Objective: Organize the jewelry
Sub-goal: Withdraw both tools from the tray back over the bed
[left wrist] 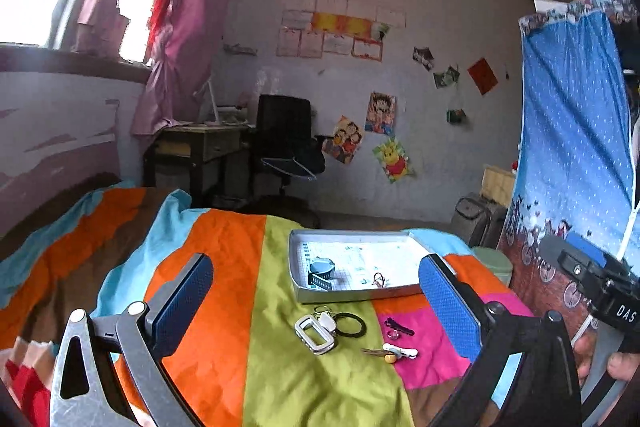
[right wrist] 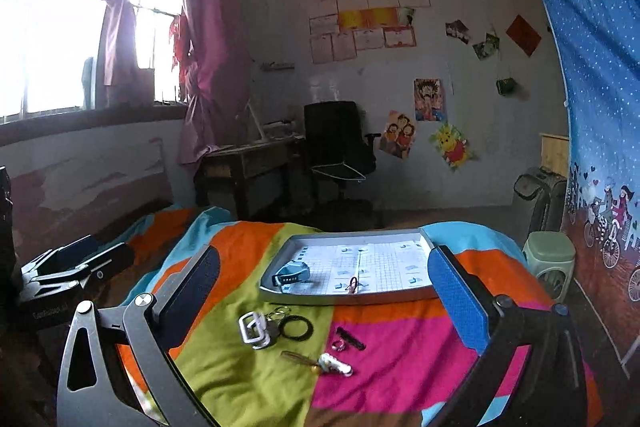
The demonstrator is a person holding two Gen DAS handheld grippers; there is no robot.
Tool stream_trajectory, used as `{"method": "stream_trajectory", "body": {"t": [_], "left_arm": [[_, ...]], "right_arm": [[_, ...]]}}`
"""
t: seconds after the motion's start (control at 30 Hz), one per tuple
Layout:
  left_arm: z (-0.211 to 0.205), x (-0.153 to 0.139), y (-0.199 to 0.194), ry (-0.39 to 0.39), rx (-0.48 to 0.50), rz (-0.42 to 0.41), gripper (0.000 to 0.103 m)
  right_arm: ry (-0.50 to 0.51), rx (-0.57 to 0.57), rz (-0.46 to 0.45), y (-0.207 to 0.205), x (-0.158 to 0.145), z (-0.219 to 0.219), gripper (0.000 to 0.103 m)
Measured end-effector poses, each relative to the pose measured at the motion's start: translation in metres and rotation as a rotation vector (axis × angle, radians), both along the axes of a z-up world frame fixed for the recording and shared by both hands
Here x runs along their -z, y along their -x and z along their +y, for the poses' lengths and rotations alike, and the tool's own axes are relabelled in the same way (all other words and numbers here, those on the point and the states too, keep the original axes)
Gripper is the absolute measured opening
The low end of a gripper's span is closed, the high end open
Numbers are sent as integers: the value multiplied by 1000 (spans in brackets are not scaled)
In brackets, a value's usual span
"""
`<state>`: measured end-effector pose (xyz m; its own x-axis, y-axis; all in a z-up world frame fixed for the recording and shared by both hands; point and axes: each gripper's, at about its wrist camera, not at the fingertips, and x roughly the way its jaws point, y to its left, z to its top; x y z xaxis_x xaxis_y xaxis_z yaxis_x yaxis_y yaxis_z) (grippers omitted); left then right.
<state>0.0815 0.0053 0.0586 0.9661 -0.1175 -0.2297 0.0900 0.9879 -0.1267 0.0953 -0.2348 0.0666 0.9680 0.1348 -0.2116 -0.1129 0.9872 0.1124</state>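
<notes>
Left gripper: released, nothing between its pads.
Right gripper: released, empty.
Tray: at 12 o'clock on the bedspread, holding a watch.
Loose jewelry: at 6 o'clock of the tray.

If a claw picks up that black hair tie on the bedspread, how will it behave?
The black hair tie looks like a thin elastic loop, so it would probably sag and dangle rather than hold its ring shape. It seems very light. Lying flat on the soft, wrinkled bedspread, it may be hard to pinch without catching fabric.
</notes>
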Motion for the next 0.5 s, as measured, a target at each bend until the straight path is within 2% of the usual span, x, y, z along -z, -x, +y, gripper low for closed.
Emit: {"method": "stream_trajectory", "body": {"t": [0.2,0.4,0.5], "left_arm": [[7,10,21,-26,-35,-16,103],[8,34,22,-57,-39,56,103],[12,46,21,-40,-43,90,103]], "right_arm": [[-22,14,9,28,18,-3,102],[-22,36,64,30,43,-4,102],[-9,35,88,28,56,-5,102]]}}
